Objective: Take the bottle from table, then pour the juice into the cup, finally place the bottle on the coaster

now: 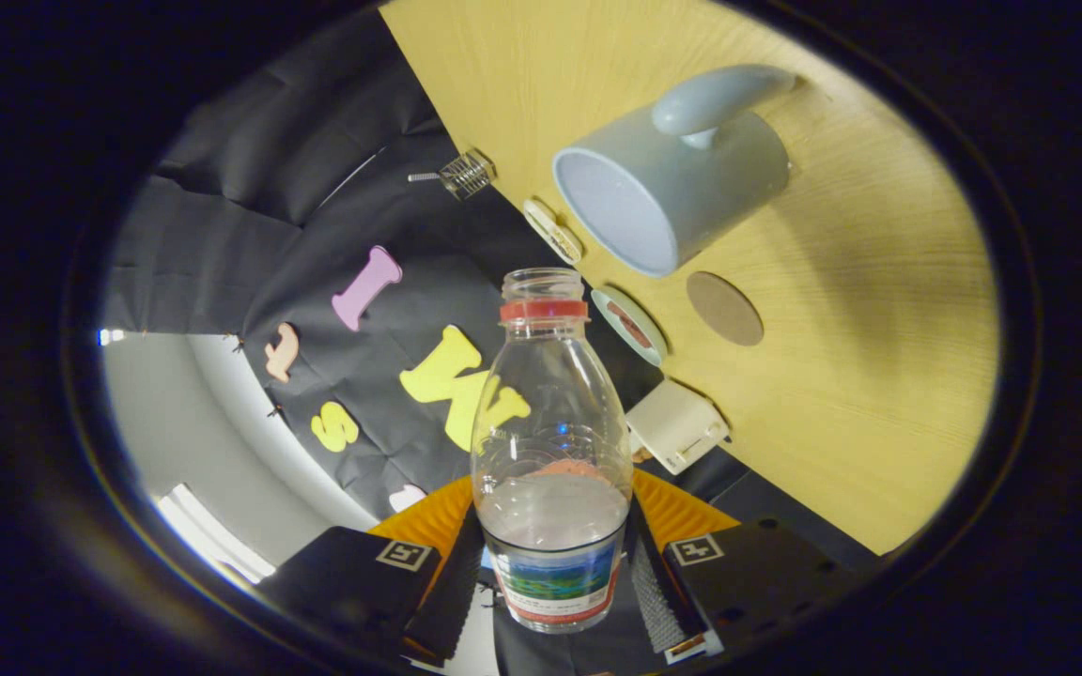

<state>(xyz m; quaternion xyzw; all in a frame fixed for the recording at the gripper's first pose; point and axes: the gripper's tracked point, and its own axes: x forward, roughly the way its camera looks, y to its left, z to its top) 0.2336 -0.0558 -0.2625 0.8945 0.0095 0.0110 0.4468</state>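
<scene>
Your claw (555, 573) sits closest to the lens, and its two fingers (658, 591) press against the lower body of the bottle (550, 451) from either side, so you have it clamped around the labelled band near its base. Between the fingers the bottle runs straight away from the camera, neck pointing forward. It is clear plastic with a red ring (544, 310) under the mouth, and the mouth is uncapped. A small amount of pale liquid (552, 507) sits in the part nearest the claw, just ahead of the label.

Beyond the bottle's mouth you see the wooden worktop (879, 329), which appears steeply slanted in this view, so the whole scene is rolled relative to the claw. On it stands the cup (682, 169), a light grey-blue mug with its handle (715, 99) on the side away from you; its open rim faces toward the bottle's mouth, a little off to one side of the neck and apart from it. You cannot tell from here whether anything is in the cup.

Just beside the cup, on the worktop, lies the round brown coaster (725, 308), flat and bare. Along the worktop's edge near the bottle neck lie two small round discs (630, 324), and a small cream-coloured box (677, 422) sits at the edge close to the bottle's shoulder. A little wire cage-like piece (466, 174) is at the far edge.
</scene>
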